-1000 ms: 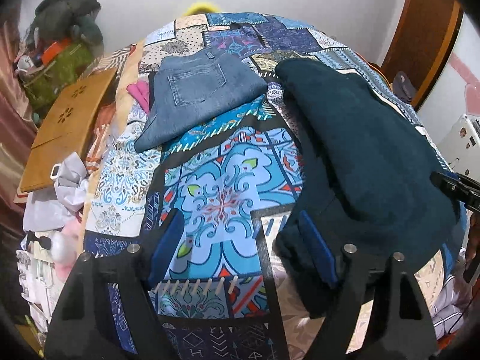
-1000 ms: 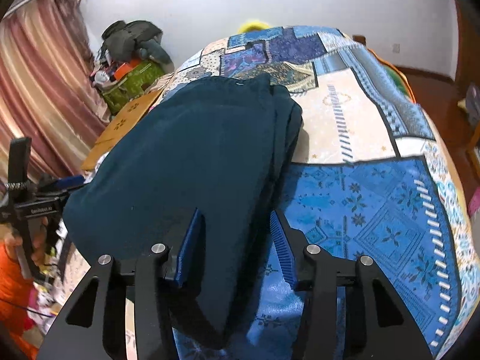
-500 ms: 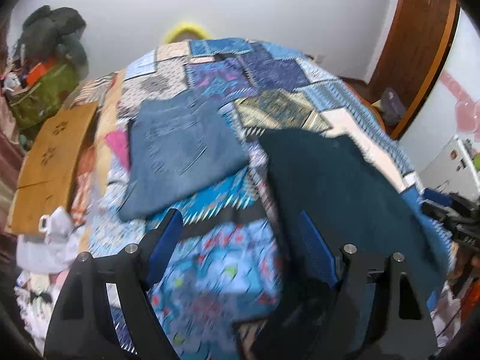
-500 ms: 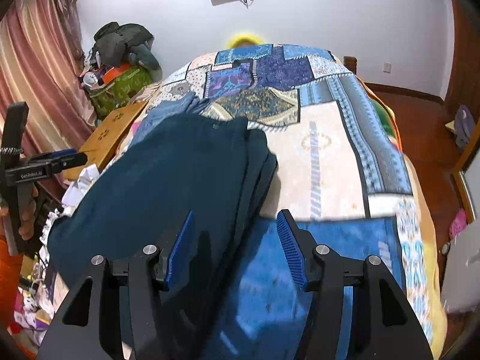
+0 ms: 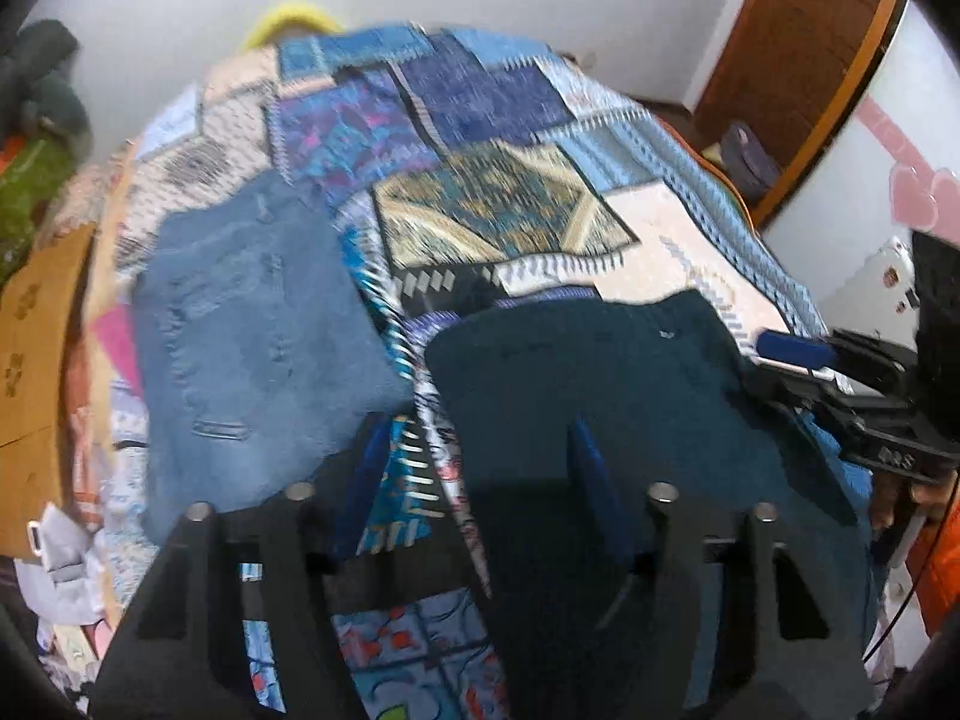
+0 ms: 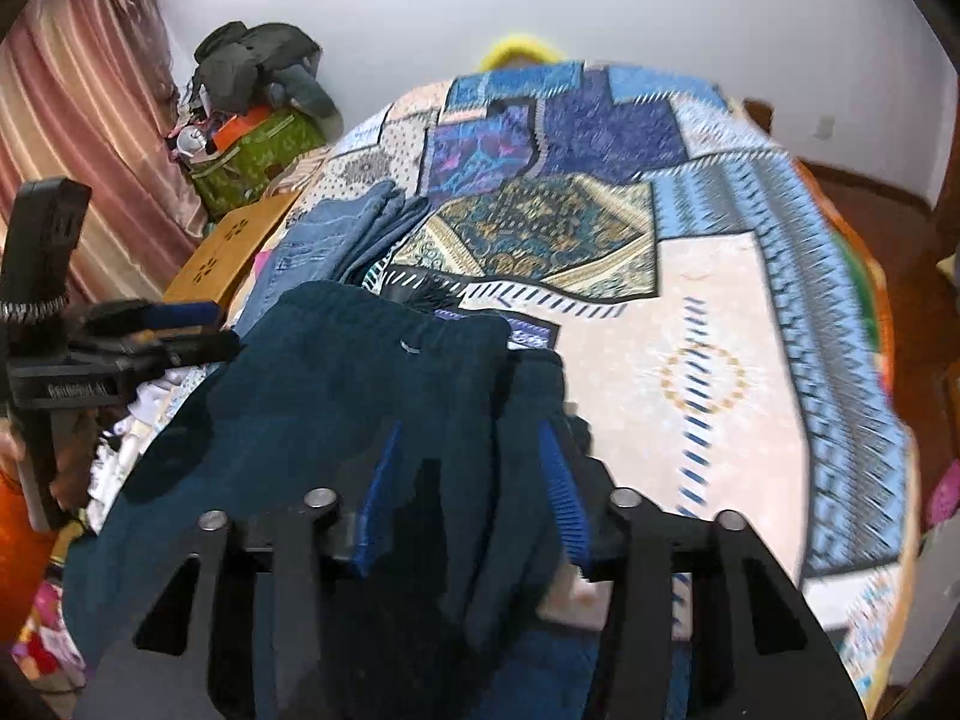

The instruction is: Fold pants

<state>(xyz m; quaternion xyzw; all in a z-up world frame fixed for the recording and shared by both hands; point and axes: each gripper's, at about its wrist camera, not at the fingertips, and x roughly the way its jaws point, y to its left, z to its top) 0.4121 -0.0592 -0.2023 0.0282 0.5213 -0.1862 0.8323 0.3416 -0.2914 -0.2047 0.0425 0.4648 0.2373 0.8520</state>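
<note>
1. Now we judge the fold to be under way: the dark teal pants (image 5: pixel 600 396) lie on the patchwork bedspread (image 6: pixel 708 324), just beside folded blue jeans (image 5: pixel 252 324).
2. Our left gripper (image 5: pixel 474 474) is closing over the pants' left edge, with the bedspread's lifted hem also between the jaws; whether the pads already press cloth, we cannot tell.
3. Our right gripper (image 6: pixel 474 492) is closing with the bunched right side of the pants between its jaws.
4. Next, we think, both pinches must catch every layer evenly before the end is carried over.
5. The pants look soft, thick and matte, likely fleece, ridged into long rolls; the jeans are stiffer, faded denim.
</note>
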